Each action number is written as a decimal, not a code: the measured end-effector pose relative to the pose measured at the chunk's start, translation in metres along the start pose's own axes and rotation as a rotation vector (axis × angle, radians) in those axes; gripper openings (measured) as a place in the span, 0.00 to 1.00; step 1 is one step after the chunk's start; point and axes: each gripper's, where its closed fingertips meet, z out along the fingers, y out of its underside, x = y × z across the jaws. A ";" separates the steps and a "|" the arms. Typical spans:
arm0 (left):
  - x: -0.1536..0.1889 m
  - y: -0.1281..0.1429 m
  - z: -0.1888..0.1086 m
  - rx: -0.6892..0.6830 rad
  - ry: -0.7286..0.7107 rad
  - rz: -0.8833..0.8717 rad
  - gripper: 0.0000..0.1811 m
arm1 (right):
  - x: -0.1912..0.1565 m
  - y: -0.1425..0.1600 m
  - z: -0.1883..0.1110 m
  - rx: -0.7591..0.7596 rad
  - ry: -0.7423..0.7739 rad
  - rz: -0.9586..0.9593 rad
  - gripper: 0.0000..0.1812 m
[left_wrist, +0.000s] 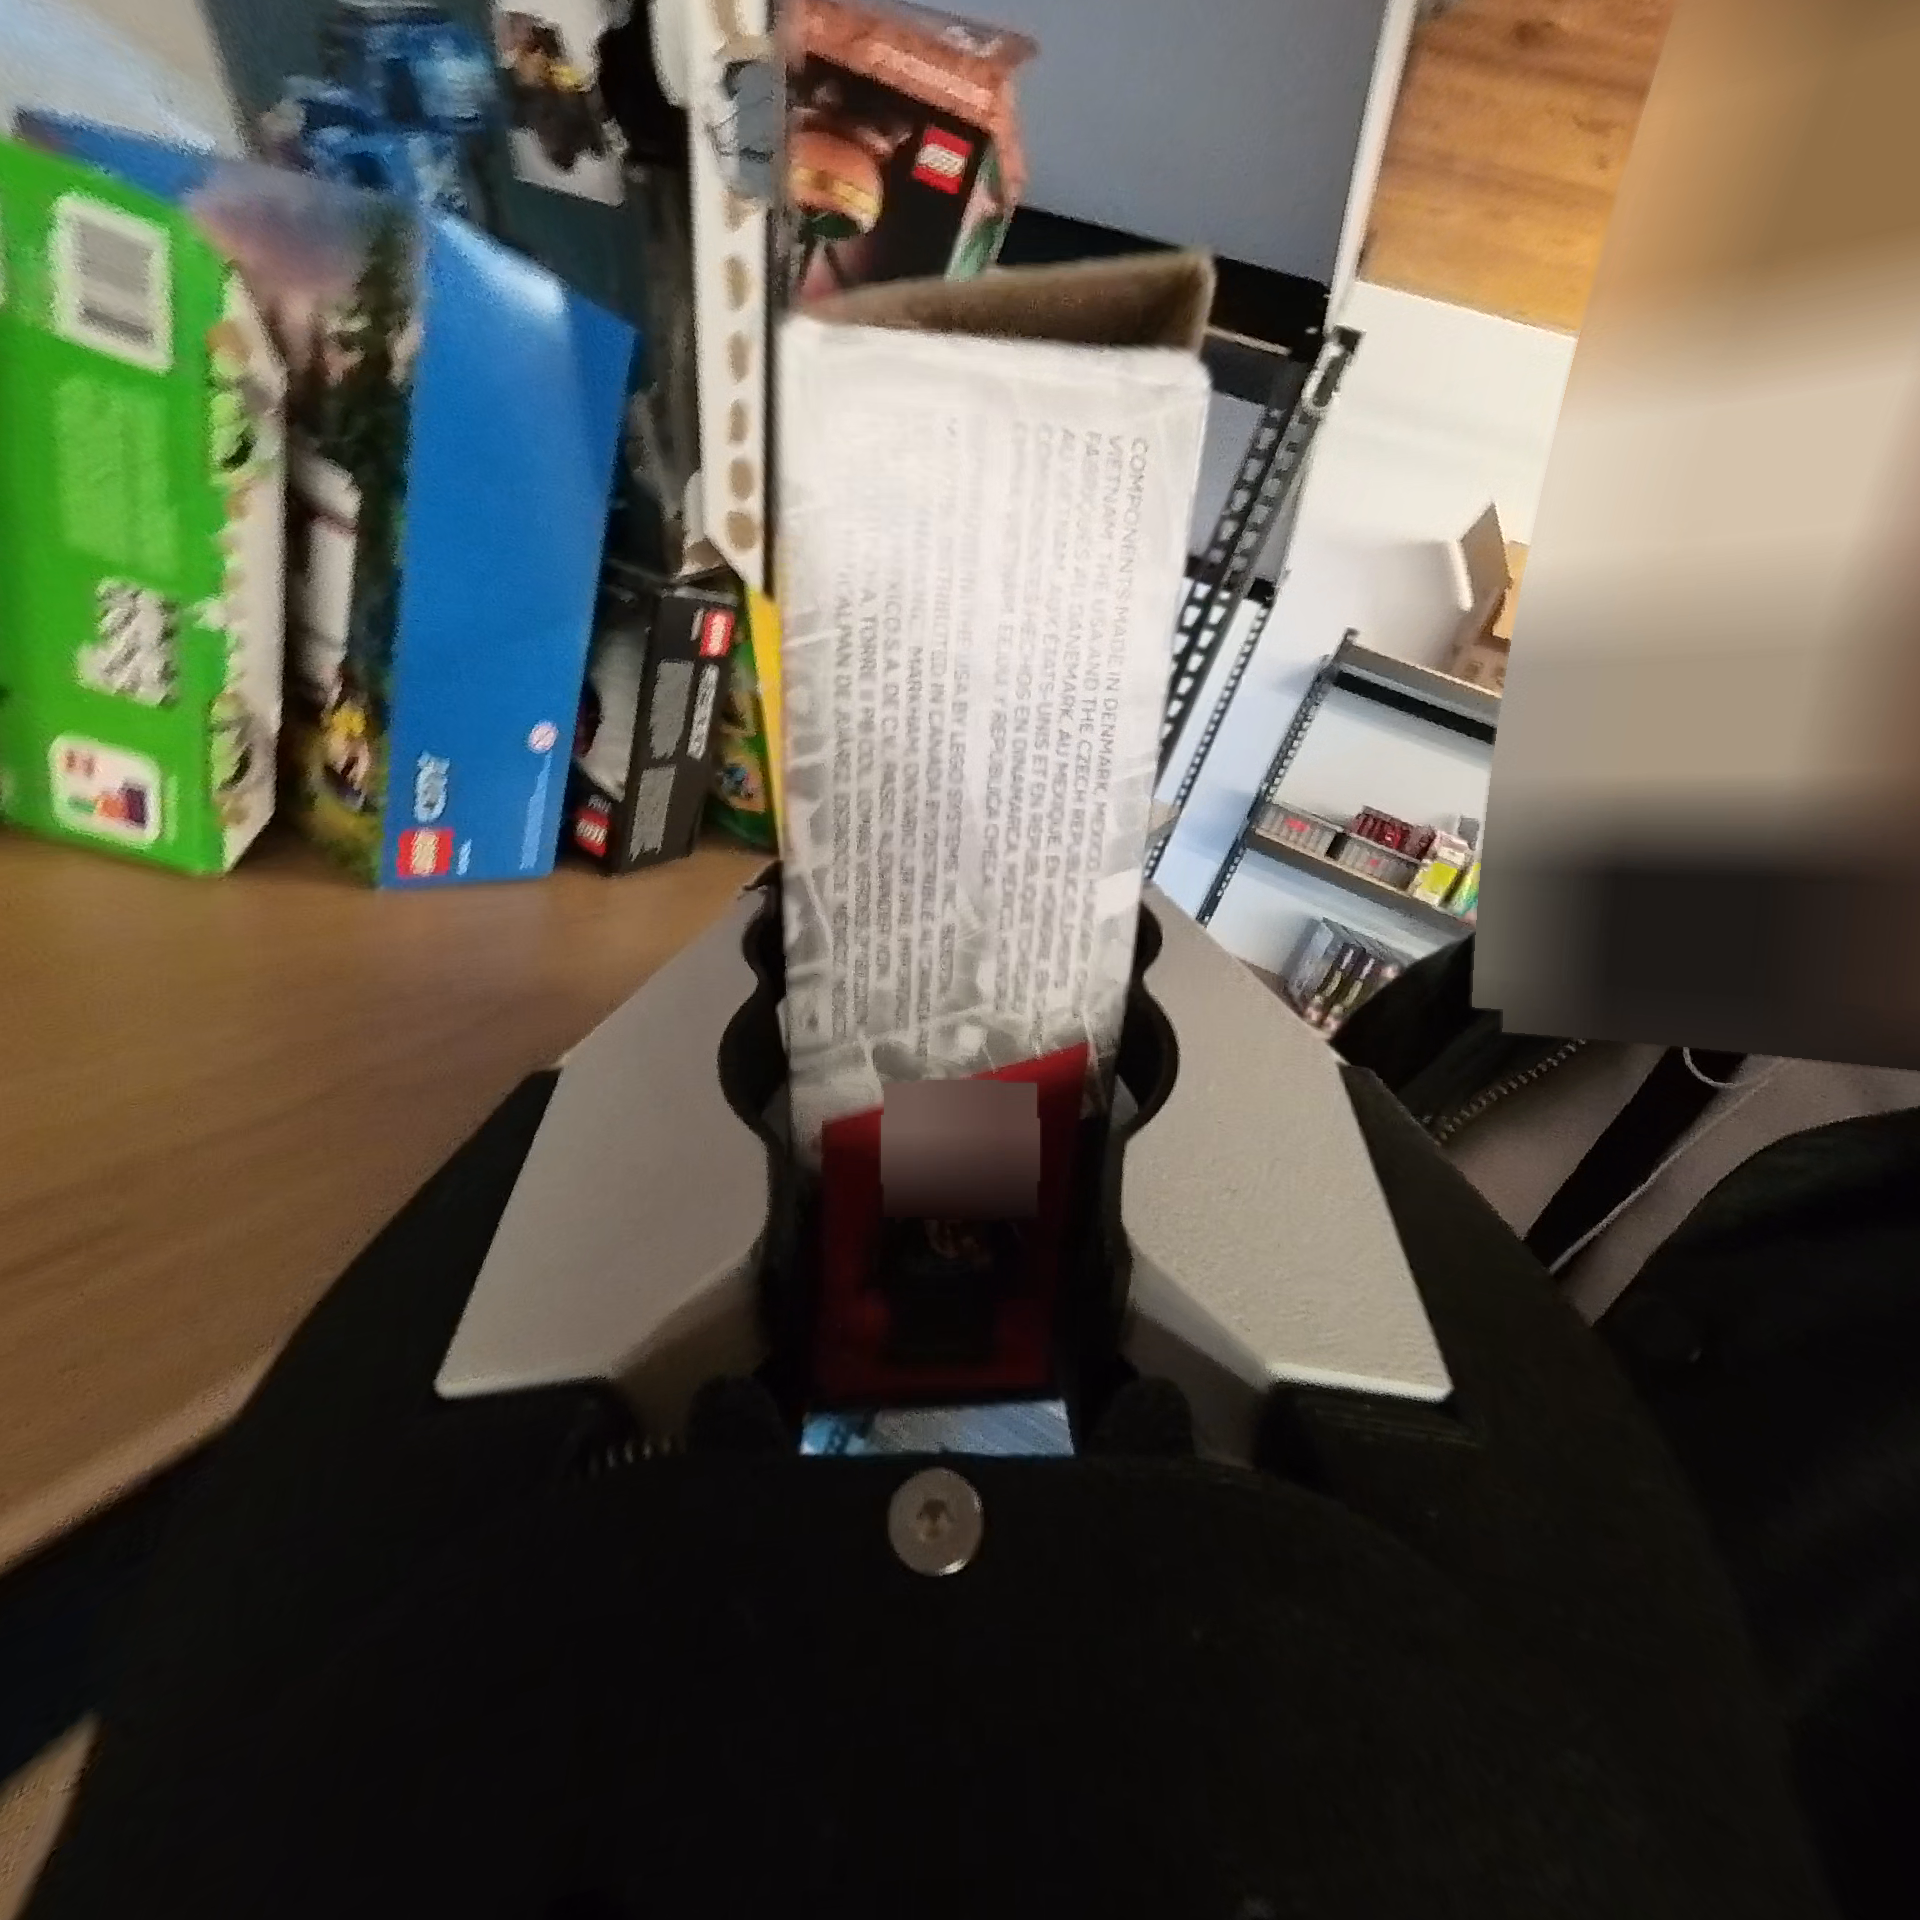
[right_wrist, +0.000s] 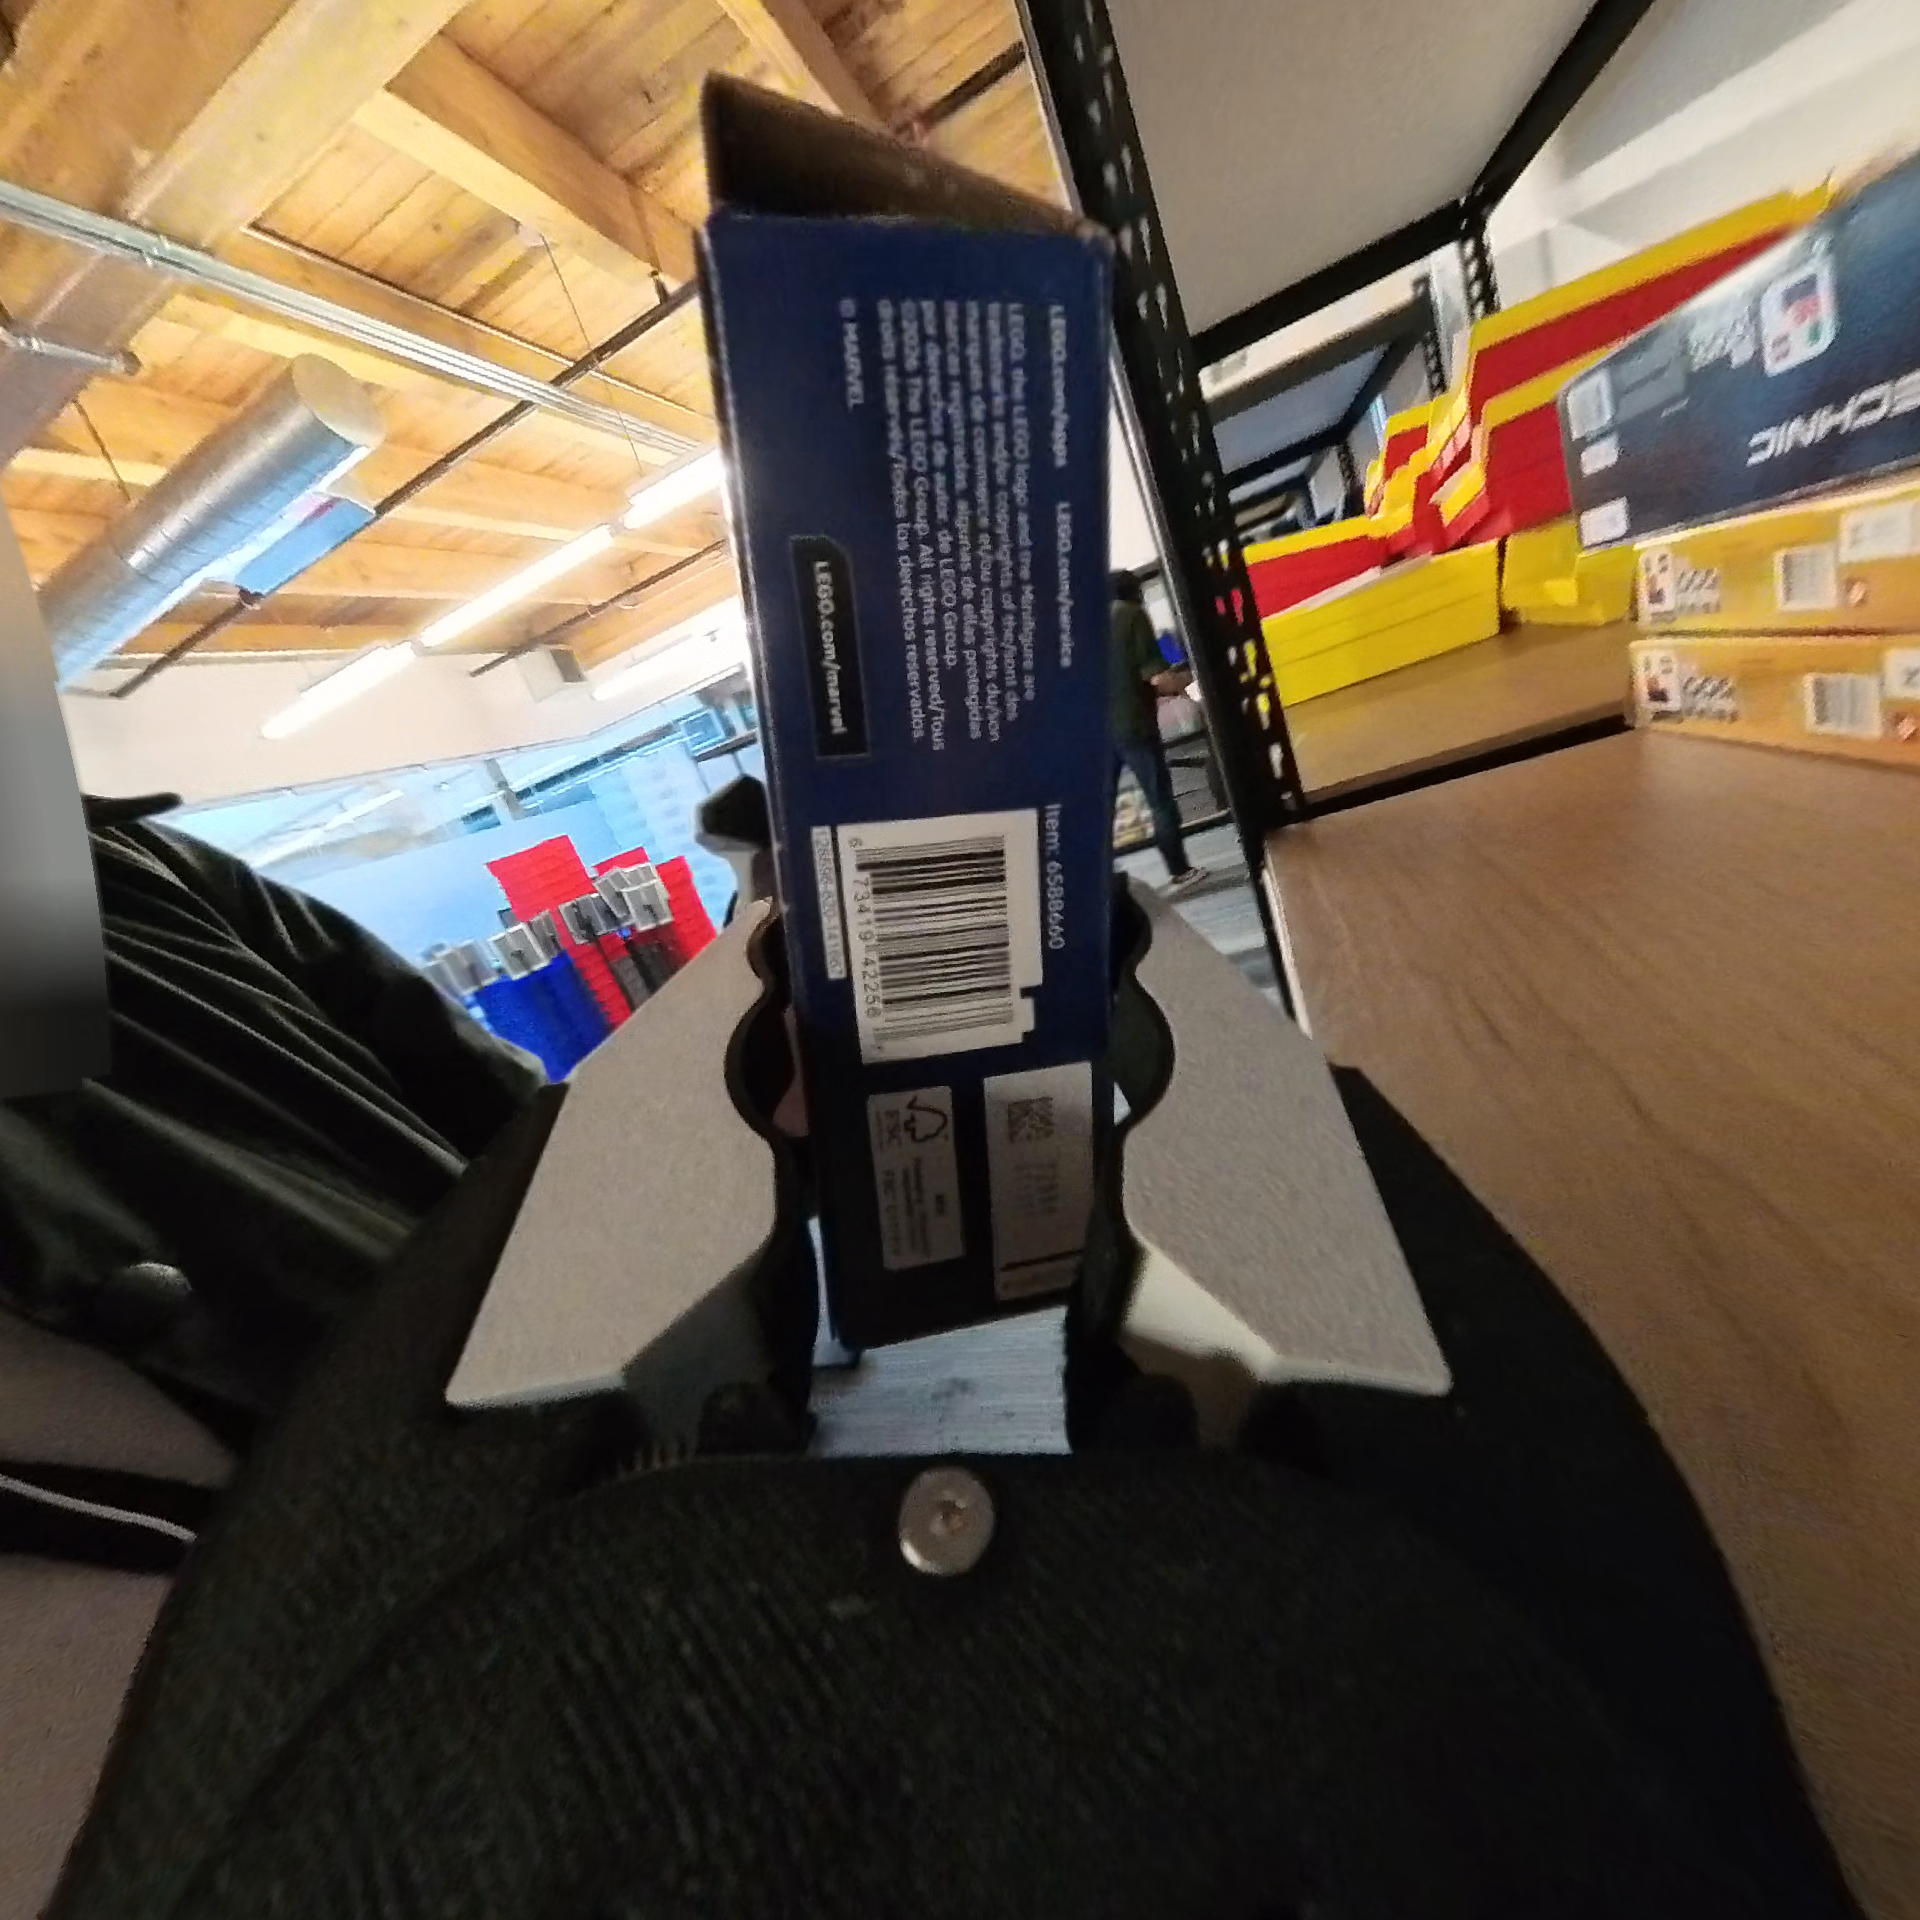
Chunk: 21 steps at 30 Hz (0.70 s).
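Clamping down on both sides, my left gripper (left_wrist: 940, 1039) has its fingers (left_wrist: 623, 1174) pressed against the narrow faces of a white printed box (left_wrist: 987, 644). I judge the bite is taken low on the box so most of its length stands free ahead of the fingers. Its long axis runs straight away from the camera along the fingers, and the far end is open, showing brown cardboard inside; the red-printed end sits back against the gripper body. Beyond it, on the wooden desk (left_wrist: 208, 1039), stand a green box (left_wrist: 114, 520) and a blue box (left_wrist: 499, 582), upright and side by side, with a black slotted shelf post (left_wrist: 1247, 582) to the right.

On the other side, my right gripper (right_wrist: 945, 997) holds a dark blue box (right_wrist: 914, 582) the same way, fingers (right_wrist: 623, 1195) closed against its narrow sides at the end bearing a barcode label. This box also points forward along the fingers, tilted up toward the timber ceiling (right_wrist: 416, 208), open flap at the far end. To its right runs a wooden shelf (right_wrist: 1610, 1039) carrying yellow boxes (right_wrist: 1766, 582) well apart from it, with red and yellow bins (right_wrist: 1382, 582) farther back.
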 end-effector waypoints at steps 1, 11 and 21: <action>-0.002 0.005 -0.004 -0.016 -0.018 -0.008 0.36 | 0.000 0.007 0.007 -0.019 -0.012 0.020 0.32; 0.000 0.007 -0.119 0.149 -0.251 -0.186 0.36 | -0.004 0.044 0.106 -0.082 -0.097 -0.087 0.51; 0.065 0.025 -0.309 0.280 -0.487 -0.218 0.35 | -0.107 0.099 0.301 -0.281 -0.536 -0.659 0.41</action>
